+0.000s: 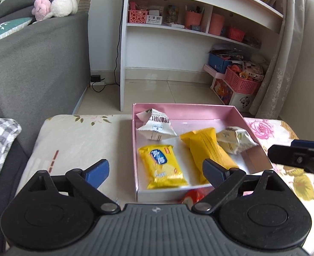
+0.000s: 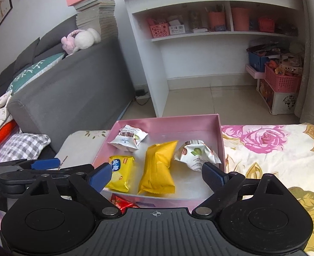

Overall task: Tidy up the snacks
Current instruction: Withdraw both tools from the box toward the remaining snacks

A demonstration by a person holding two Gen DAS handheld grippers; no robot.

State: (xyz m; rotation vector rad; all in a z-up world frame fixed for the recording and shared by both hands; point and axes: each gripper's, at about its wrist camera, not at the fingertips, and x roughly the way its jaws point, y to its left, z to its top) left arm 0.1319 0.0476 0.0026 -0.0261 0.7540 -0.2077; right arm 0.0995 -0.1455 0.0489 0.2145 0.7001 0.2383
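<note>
The left wrist view is showing the left tongs [image 1: 156,173] spread wide with nothing between their blue tips, hanging over the near left part of the shallow pink cardboard box [image 1: 251,129]; the right tongs [image 1: 293,156] are entering from the right edge, seen side-on, so their opening cannot be told there. The right wrist view is showing the right tongs [image 2: 157,176] gaping wide and gripping nothing, over the box's [image 2: 220,140] near wall, with the left tongs [image 2: 46,163] lying just beside them at the lower left.

Four packets are lying inside the box. The plain orange-yellow pillow-shaped wrapper [image 2: 159,168] is running with its long axis from near to far, tilting slightly rightward at its far end. The bright yellow biscuit packet with a blue label [image 2: 120,173] is lying roughly parallel beside it on the left. The white crumpled snack pouch with black print [image 2: 128,140] is sitting in the far left corner, and the cream pouch with green nut pictures [image 2: 196,154] is resting against the right wall. The red foil-wrapped snack [image 2: 121,202] is lying outside, touching the near wall.

The surface is wearing a floral cloth with pink roses [image 2: 263,140]. Behind are standing a grey fabric sofa [image 2: 71,91] and a white shelf unit [image 2: 199,36] on a tiled floor.
</note>
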